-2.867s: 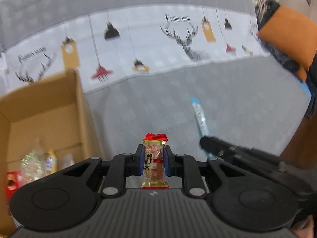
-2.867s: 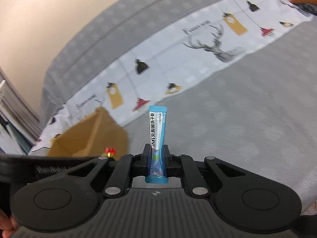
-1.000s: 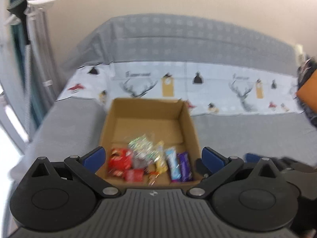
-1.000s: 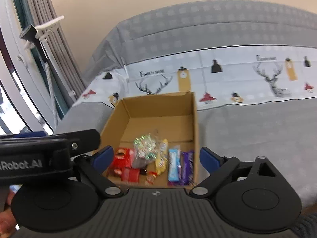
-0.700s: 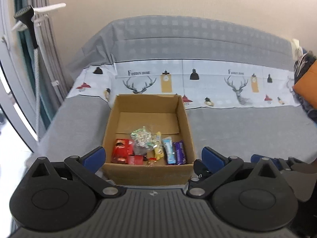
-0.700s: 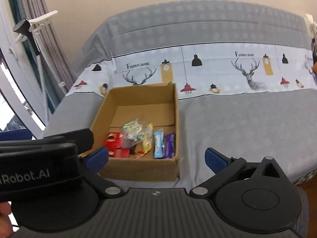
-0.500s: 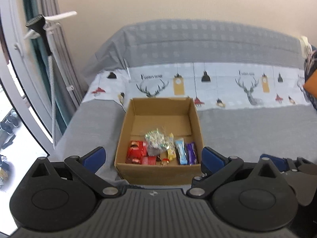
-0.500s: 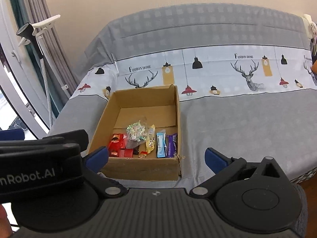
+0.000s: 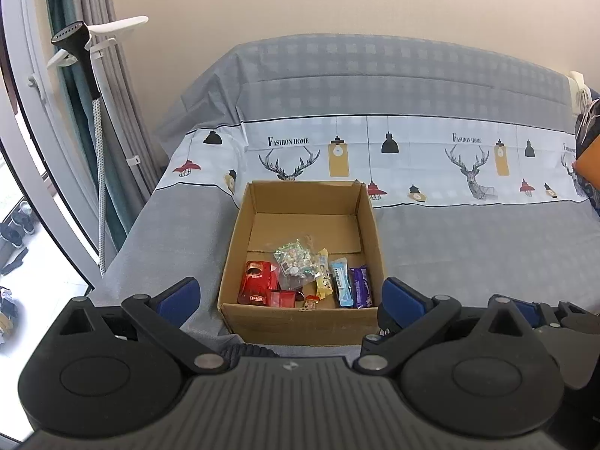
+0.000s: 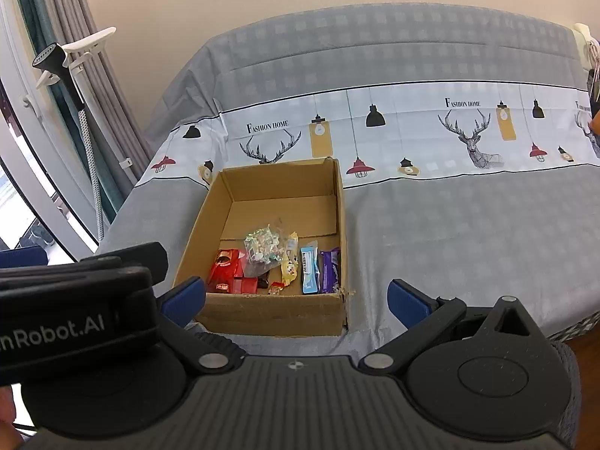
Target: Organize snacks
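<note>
An open cardboard box (image 9: 369, 221) (image 10: 200, 225) stands on the bed near its front edge. Several snacks lie in its near half: a red pack (image 9: 258, 281) (image 10: 224, 267), a clear bag of sweets (image 9: 296, 262) (image 10: 264, 247), a yellow pack (image 9: 323, 283), a blue stick (image 9: 342, 287) (image 10: 309, 270) and a purple bar (image 9: 360, 287) (image 10: 330, 268). My left gripper (image 9: 288, 296) is open and empty, held back in front of the box. My right gripper (image 10: 296, 298) is open and empty, also in front of the box, to the right of the left one.
The bed (image 9: 487, 243) has a grey cover with a white deer-print band. A garment steamer (image 9: 80, 43) and curtains stand at the left by a window. An orange cushion (image 9: 588, 165) lies at the far right.
Both grippers held snacks 2.9 s ago; now both are open and the snacks lie in the box. Over the last second both grippers have drawn back and up from the box.
</note>
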Demonstrator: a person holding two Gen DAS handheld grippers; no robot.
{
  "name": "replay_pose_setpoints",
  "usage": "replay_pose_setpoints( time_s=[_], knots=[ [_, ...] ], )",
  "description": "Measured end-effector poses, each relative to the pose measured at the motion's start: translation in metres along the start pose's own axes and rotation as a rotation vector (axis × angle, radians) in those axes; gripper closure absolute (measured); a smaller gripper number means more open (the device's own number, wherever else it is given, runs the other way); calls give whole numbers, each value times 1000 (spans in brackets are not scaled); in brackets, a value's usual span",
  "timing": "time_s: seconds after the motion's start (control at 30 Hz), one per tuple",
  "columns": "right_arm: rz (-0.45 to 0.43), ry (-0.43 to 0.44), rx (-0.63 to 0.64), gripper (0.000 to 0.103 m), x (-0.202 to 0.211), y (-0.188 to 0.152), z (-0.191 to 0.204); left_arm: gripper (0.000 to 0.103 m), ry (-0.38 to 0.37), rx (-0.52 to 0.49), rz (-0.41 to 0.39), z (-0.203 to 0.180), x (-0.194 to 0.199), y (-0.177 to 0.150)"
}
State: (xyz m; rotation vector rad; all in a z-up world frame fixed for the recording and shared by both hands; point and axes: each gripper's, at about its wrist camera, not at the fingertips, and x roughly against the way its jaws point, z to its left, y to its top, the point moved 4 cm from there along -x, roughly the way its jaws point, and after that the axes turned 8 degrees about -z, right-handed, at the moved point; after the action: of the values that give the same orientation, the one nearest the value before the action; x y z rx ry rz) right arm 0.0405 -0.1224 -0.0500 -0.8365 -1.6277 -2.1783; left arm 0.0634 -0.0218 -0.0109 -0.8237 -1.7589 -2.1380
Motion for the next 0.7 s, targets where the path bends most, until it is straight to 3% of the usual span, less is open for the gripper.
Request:
replay_pose_setpoints(
  time_s=[0.7],
  knots=[
    [-3, 18, -14, 0, 2, -1, -4, 0, 13, 5, -18, 1, 2, -1]
  ],
)
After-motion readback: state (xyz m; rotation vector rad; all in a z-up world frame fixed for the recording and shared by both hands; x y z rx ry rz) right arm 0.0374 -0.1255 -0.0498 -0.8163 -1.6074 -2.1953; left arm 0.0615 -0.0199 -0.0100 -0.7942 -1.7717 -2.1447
